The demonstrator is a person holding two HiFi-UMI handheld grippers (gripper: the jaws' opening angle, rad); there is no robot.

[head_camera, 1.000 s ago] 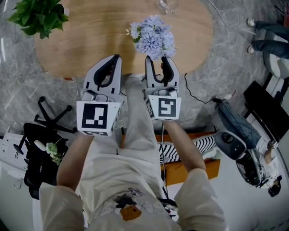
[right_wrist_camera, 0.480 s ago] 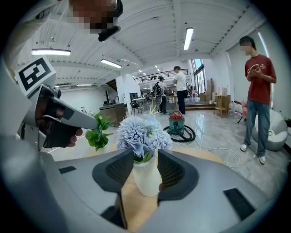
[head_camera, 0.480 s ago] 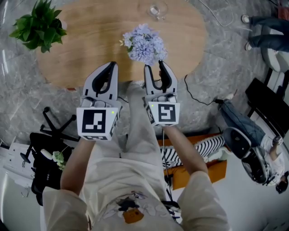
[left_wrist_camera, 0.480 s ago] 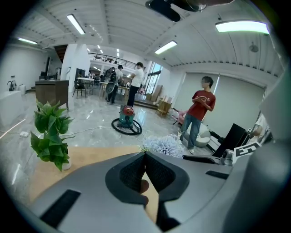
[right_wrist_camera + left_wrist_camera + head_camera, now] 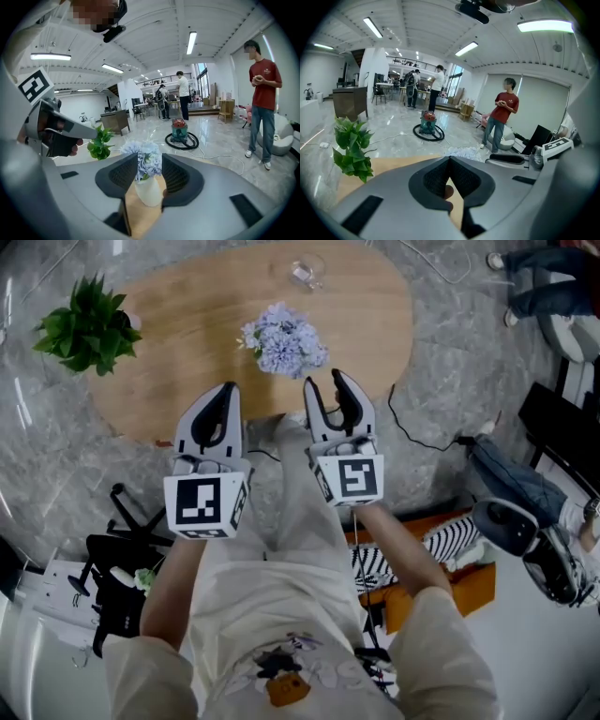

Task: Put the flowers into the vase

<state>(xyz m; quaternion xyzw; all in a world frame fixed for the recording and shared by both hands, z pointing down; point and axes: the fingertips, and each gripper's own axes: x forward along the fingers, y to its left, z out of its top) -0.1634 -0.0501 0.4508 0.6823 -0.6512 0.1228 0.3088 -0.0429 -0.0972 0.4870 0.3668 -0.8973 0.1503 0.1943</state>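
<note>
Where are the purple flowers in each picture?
Head view: flowers at top centre, on the wooden table.
Left gripper view: unclear; maybe the pale clump just above the fingers.
Right gripper view: in the middle, seen through the gap between the fingers.
Shared landmark: the green plant.

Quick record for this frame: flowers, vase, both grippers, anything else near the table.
flowers: pale blue bunch, already standing in the vase
vase: white, upright on the wooden table
left gripper: jaws together, empty
right gripper: jaws apart, empty, facing the vase, not touching it
other: green plant at the table's left edge; clear glass at the far side
</note>
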